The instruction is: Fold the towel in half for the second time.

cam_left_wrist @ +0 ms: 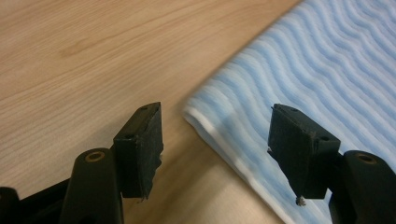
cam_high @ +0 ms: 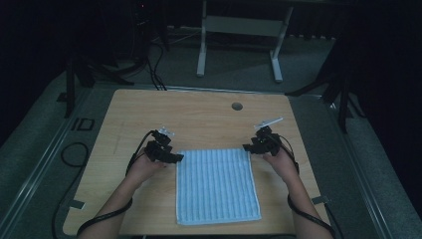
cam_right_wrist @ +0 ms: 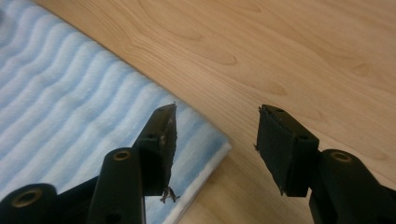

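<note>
From the high view we record a blue striped towel (cam_high: 217,185) lying flat on the wooden table (cam_high: 199,109), toward the table's near edge. The left gripper (cam_high: 175,157) sits at the towel's far left corner and the right gripper (cam_high: 247,148) at its far right corner, each held in a hand, with cables trailing back along the forearms. A round hole (cam_high: 237,106) in the tabletop lies beyond the towel, well apart from it. In the left gripper view we find the left gripper (cam_left_wrist: 215,140) with jaws parted and nothing pressed between them; the towel's (cam_left_wrist: 299,79) corner lies in the gap below, one jaw over bare wood, the other over the cloth. In the right gripper view the right gripper (cam_right_wrist: 215,140) likewise stands released, its jaws straddling the towel's (cam_right_wrist: 70,102) corner, one above the cloth and one above the table (cam_right_wrist: 280,51).
</note>
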A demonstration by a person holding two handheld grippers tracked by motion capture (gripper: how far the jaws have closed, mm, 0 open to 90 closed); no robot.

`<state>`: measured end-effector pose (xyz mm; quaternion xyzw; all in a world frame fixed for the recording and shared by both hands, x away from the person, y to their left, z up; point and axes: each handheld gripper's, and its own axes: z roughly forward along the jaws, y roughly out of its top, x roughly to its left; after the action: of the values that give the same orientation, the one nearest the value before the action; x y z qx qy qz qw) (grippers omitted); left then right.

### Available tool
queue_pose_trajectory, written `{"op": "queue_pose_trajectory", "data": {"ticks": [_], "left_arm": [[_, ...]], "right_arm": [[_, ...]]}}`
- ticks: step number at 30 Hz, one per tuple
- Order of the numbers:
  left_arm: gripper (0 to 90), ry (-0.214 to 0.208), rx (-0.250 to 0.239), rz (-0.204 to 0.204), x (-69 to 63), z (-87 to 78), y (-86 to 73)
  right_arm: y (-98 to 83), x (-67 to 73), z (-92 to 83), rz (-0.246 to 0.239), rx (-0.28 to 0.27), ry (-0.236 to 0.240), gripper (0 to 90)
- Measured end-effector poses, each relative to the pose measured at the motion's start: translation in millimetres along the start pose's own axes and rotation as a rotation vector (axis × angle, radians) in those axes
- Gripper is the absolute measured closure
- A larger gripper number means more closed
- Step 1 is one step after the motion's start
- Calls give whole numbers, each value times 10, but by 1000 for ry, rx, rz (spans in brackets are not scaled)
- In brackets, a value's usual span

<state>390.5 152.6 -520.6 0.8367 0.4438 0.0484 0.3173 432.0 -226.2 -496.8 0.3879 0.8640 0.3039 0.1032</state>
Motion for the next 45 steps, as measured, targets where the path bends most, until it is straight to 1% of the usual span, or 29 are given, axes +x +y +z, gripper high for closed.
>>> {"op": "queue_pose_trajectory", "data": {"ticks": [2,4,7,8,9,11,13,15,16,17,19,20,21,23,25,26,28,29,31,32,33,35,36,37,38,40,41,43,45], "left_arm": [[353,7,6,-1,19,45,8],[360,14,17,1,41,88,27],[413,6,19,-2,61,142,66],[430,-2,30,-1,69,167,73],[462,3,41,7,69,192,76],[491,0,54,28,68,222,79],[515,-12,52,13,75,240,85],[559,-23,53,13,73,259,89],[571,-30,56,20,70,264,94],[608,-35,62,25,69,269,103],[716,-49,59,26,68,286,120],[812,-60,45,17,70,285,130],[841,-51,29,11,75,274,144],[854,-48,1,-1,89,240,189],[859,-50,-26,-6,93,168,250],[859,-42,-36,11,77,115,282],[860,-55,-63,21,34,2,340],[860,-48,-77,37,2,-67,361],[860,-67,-103,53,-55,-205,379],[860,-63,-119,68,-91,-275,370],[860,-79,-124,81,-124,-341,355],[859,-95,-151,115,-209,-476,283],[859,-127,-159,119,-248,-540,231],[859,-150,-170,140,-292,-600,169],[858,-145,-180,151,-346,-652,100],[858,-181,-173,183,-438,-733,-44],[858,-187,-179,195,-485,-767,-123],[857,-230,-175,209,-558,-806,-277],[857,-252,-174,215,-645,-826,-423]], "right_arm": [[-6,-42,79,17,18,10,496],[-20,-75,150,25,35,5,507],[-34,-107,237,41,60,13,516],[-37,-114,258,47,66,17,525],[-38,-115,277,56,73,23,542],[-38,-102,311,50,87,27,557],[-38,-83,343,43,104,35,562],[-46,-74,381,49,132,48,616],[-49,-68,383,51,130,52,653],[-47,-65,382,55,133,58,698],[-36,-48,379,27,140,40,823],[-26,-39,368,20,134,37,852],[-14,-33,357,13,129,31,862],[19,-42,322,5,116,10,868],[66,-63,256,7,90,3,870],[92,-75,213,1,76,2,870],[142,-67,106,-11,44,-7,870],[162,-50,45,-17,36,-12,870],[190,-5,-86,-42,11,-20,870],[195,21,-156,-58,-4,-22,870],[192,54,-229,-68,-17,-19,870],[159,124,-382,-96,-51,-21,870],[127,169,-462,-109,-67,-15,870],[81,222,-545,-119,-77,-9,869],[23,278,-629,-134,-94,-4,870],[-118,382,-784,-153,-122,23,869],[-195,439,-848,-161,-134,29,870],[-355,544,-963,-174,-146,52,870],[-517,656,-1064,-185,-158,71,870]]}}
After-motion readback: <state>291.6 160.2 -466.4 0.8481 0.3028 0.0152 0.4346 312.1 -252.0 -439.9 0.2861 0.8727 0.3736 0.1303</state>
